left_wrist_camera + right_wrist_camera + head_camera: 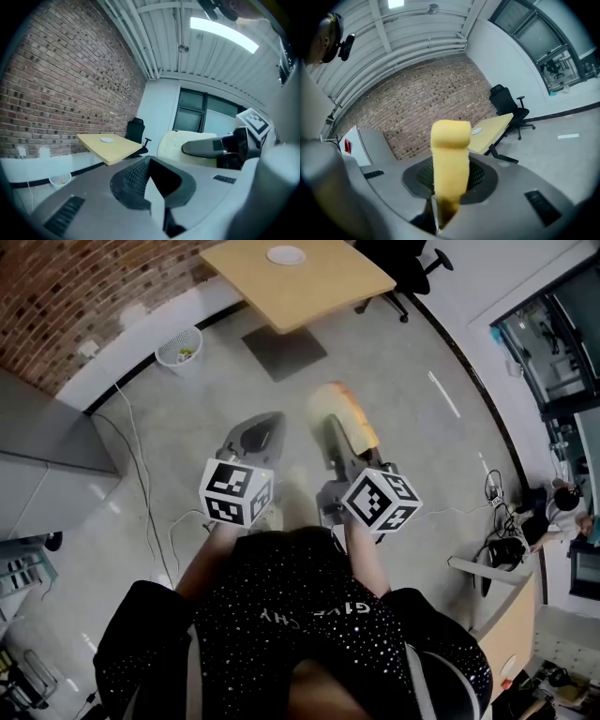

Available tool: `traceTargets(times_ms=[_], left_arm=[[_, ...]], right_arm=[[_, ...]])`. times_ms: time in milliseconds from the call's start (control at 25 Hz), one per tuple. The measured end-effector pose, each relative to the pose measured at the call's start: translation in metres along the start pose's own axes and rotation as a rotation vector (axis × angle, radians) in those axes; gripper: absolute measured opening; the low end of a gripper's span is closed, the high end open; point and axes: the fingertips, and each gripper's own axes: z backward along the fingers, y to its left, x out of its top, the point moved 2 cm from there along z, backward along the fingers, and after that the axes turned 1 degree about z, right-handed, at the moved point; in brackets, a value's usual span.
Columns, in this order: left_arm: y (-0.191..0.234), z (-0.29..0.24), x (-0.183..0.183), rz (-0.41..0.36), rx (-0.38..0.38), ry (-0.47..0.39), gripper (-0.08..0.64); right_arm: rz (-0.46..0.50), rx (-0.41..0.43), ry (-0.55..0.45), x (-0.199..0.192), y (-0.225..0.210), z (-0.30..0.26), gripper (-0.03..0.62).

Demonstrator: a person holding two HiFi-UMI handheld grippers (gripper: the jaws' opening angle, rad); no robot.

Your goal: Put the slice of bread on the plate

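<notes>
Yellow bread slice (450, 154) sits clamped in right gripper (446, 199) jaws, lower end hidden; left gripper (154, 187) jaws closed, empty.

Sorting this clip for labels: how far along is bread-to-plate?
Done: the bread is picked up and clamped upright in the right gripper. In hand: it is held in the air over the floor, well short of the table. Left to do: reach the table and set the bread on the plate, which has nothing on it. The left gripper is shut and empty.
</notes>
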Motion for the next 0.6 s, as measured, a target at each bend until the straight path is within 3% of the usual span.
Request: traceTargets(times_ms=[320,600], left_arm=[[0.021,-0.019,0.023,-0.040,0.022,-0.006,0.008],[0.047,-0.041,0.030,-0.012,0.056,0.000,0.008]], right_arm=[[0.018,0.010,0.009,0.013,0.002,-0.030,0.094],[0.007,0.012,0.039,0.022,-0.011,-0.065,0.094]])
